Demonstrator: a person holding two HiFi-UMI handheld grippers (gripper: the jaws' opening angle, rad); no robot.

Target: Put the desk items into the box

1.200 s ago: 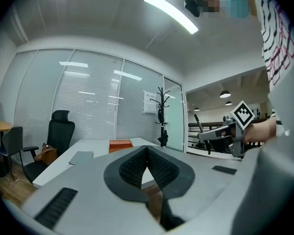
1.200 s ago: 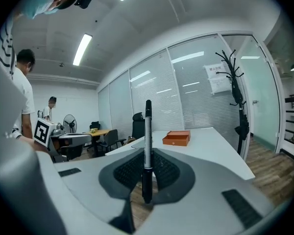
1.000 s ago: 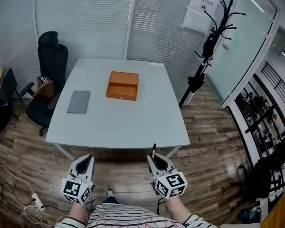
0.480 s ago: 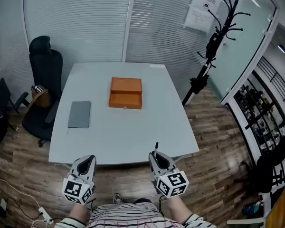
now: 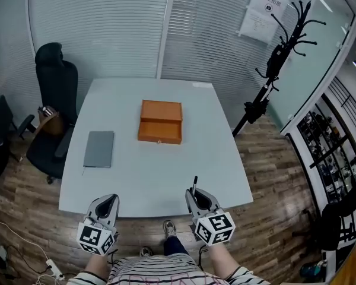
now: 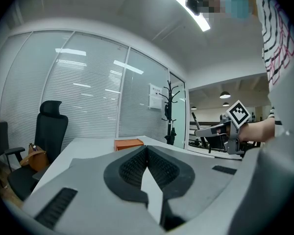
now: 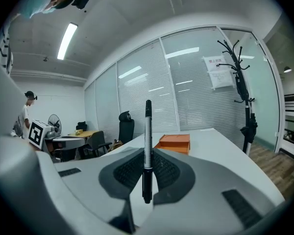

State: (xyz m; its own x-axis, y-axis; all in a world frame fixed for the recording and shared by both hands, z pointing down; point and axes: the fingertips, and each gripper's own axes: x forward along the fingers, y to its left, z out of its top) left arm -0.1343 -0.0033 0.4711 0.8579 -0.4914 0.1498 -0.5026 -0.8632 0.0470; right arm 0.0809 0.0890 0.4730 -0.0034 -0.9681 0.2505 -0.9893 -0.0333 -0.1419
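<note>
**Carrying the Pen to the Box**

1. Far left on the white rectangular table lies the flat grey notebook, untouched and well apart from both grippers.
2. The left gripper hangs off the near table edge. Its jaws are closed together with nothing between them. Open them before reaching for the notebook or for a lid.
3. The orange rectangular box sits mid-table, to the right of the notebook. The views do not show whether its lid is open, so check this on approach.
4. The right gripper is clamped on a slim black pen, which stands upright across the pads.
5. Advance the right gripper over the box. Tilt it so the pen lies level, lower it inside the walls, then release. Dropping the pen from height would likely make it bounce or roll out.
</note>
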